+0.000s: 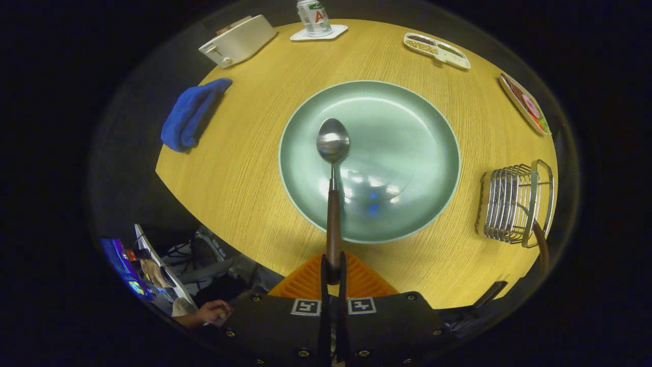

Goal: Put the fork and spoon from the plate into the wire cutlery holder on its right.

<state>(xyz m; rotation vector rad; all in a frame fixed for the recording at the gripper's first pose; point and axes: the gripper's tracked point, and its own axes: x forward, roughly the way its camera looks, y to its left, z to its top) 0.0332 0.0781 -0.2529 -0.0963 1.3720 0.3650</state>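
My gripper [333, 267] is shut on the brown handle of a spoon [333, 168] and holds it up in the air, pointing forward. Its steel bowl hangs over the left half of a round pale green plate [407, 137], which lies on the wooden table beyond my fingers. The wire cutlery holder [514, 204] stands on the table to the right of the plate. A brown handle [541, 239] sticks out of the holder on its near side.
A blue cloth [191, 114] lies left of the plate. At the far side stand a white toaster [237, 41], a can on a coaster [315, 20] and a divided snack tray [437, 50]. A patterned dish [524, 103] lies at the far right. A person's hand [211, 312] shows below the table edge.
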